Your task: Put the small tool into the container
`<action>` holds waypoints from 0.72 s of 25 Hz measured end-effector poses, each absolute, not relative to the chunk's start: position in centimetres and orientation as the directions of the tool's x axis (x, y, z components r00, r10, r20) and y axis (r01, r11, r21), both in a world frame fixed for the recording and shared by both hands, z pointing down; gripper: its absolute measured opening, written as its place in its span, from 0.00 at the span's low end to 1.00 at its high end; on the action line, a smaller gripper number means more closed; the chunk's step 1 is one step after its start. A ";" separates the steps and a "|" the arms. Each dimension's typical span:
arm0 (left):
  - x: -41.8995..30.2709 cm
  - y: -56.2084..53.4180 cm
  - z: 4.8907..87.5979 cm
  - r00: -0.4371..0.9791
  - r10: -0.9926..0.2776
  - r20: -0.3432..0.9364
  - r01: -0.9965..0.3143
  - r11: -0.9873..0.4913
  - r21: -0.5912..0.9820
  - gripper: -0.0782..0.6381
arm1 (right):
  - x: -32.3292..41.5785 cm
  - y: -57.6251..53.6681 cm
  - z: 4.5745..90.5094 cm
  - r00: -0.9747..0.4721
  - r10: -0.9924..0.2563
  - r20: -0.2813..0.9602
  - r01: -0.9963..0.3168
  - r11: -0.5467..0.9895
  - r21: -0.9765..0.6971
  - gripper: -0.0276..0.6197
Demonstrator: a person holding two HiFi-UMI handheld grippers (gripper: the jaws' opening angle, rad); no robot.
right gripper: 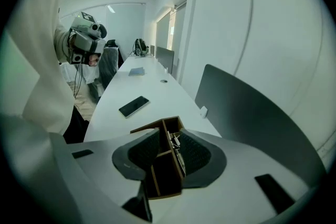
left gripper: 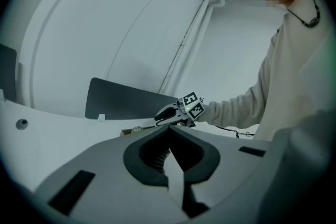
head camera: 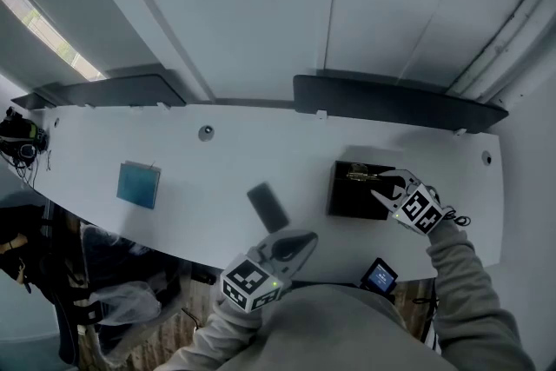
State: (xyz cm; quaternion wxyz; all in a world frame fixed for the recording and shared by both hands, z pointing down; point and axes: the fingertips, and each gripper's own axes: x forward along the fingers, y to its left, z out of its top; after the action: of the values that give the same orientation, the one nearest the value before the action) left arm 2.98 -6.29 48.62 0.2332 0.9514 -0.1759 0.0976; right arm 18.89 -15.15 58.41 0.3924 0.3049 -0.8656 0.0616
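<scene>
Hovering over the container, the right tongs gape wide; beneath them the small tool lies in a compartment, seemingly released. Left tongs wait closed, empty. Next: lift clear.

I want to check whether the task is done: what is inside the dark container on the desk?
A small metal tool lies in the container's narrow compartment, beside the divider. The other compartments look empty, though they are dark and the right tongs cover parts of them.
</scene>
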 end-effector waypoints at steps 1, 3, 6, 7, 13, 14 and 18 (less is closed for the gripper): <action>3.1 -6.4 48.5 0.922 -0.284 0.263 -0.374 -0.832 0.411 0.11 | 19.1 -15.1 57.6 -0.507 -0.499 0.703 -0.591 0.795 0.138 0.23; 3.6 -6.6 48.5 0.929 -0.273 0.251 -0.359 -0.832 0.424 0.11 | 19.5 -14.8 56.3 -0.508 -0.532 0.677 -0.617 0.774 0.145 0.18; 4.4 -7.0 48.0 0.936 -0.262 0.236 -0.341 -0.841 0.419 0.11 | 19.8 -14.0 54.3 -0.514 -0.562 0.648 -0.636 0.756 0.151 0.11; 4.6 -7.2 47.7 0.938 -0.259 0.231 -0.336 -0.848 0.411 0.11 | 19.9 -13.7 53.6 -0.516 -0.571 0.638 -0.641 0.752 0.154 0.10; 5.8 -7.8 45.5 0.948 -0.249 0.201 -0.308 -0.876 0.371 0.11 | 19.8 -10.6 51.5 -0.507 -0.613 0.606 -0.681 0.716 0.153 0.08; 5.8 -7.9 45.1 0.949 -0.250 0.191 -0.305 -0.877 0.370 0.11 | 19.7 -10.1 51.5 -0.505 -0.614 0.607 -0.689 0.710 0.145 0.08; 6.2 -8.2 44.4 0.953 -0.242 0.184 -0.294 -0.885 0.360 0.11 | 19.9 -8.9 51.8 -0.466 -0.623 0.628 -0.697 0.696 0.174 0.08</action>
State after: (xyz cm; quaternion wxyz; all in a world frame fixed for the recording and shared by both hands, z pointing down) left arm 6.24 -8.19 44.41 0.1955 0.9686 -0.1383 0.0669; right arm 19.92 -8.93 51.76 0.3431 0.3862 -0.8545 0.0535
